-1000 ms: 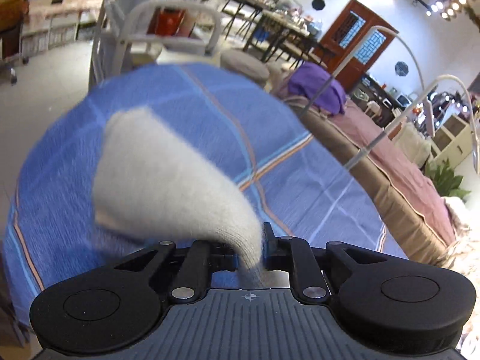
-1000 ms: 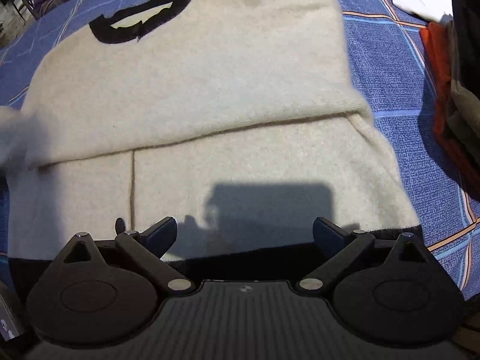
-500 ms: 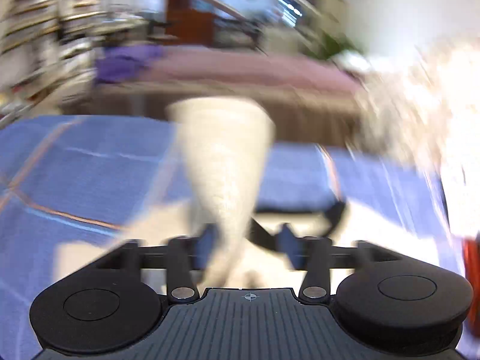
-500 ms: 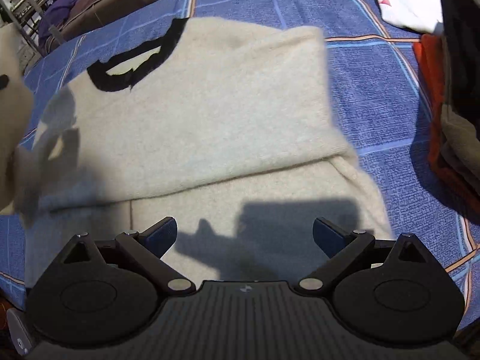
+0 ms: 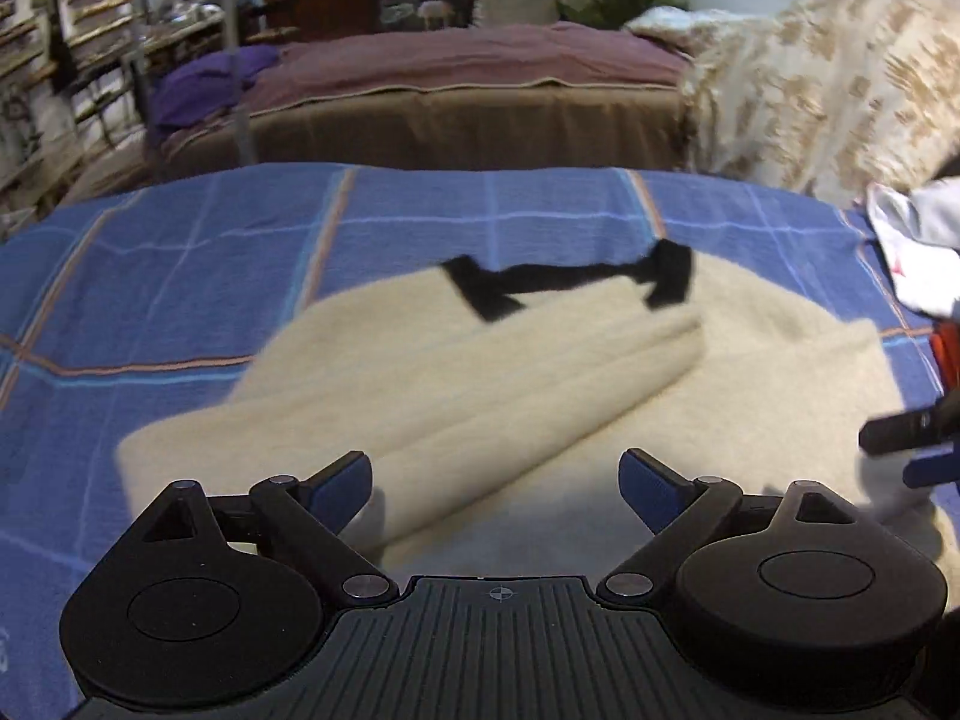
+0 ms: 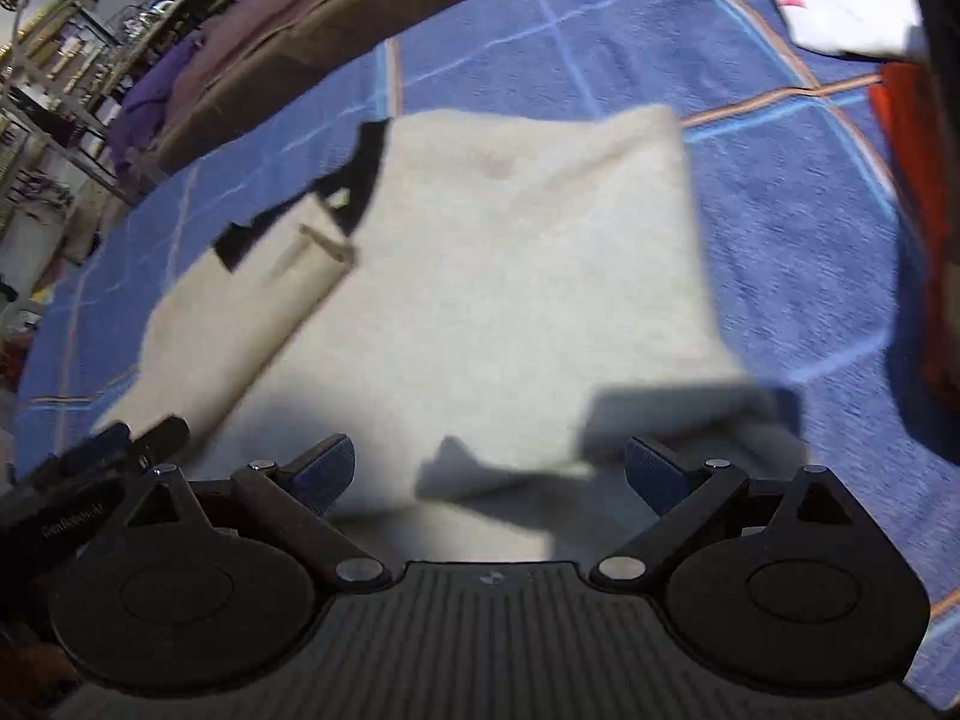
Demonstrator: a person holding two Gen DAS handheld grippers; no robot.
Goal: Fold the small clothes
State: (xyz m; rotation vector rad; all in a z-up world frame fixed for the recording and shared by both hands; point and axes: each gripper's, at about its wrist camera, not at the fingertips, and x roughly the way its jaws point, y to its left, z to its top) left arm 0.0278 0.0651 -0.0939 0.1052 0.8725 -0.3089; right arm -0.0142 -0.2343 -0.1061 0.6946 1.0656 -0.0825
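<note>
Nearest in the left wrist view, the left claw (image 5: 495, 480) stands wide, its ribbed blue pads holding nothing, poised just above the near edge of the cream sweater (image 5: 690, 396). The right claw (image 6: 489, 471) is likewise spread wide and empty over the same hem. The sweater is a soft, fuzzy knit lying flat on a blue checked blanket (image 5: 180, 276) with pale and orange lines. One sleeve (image 5: 480, 378) is folded across the body as a long, thick band, and the black neckband (image 5: 564, 276) sits at the far end. To the right, a white garment (image 6: 840, 0) and an orange cloth (image 6: 906, 138) lie beside the sweater. Beyond is a bed with a mauve cover (image 5: 468, 54).
</note>
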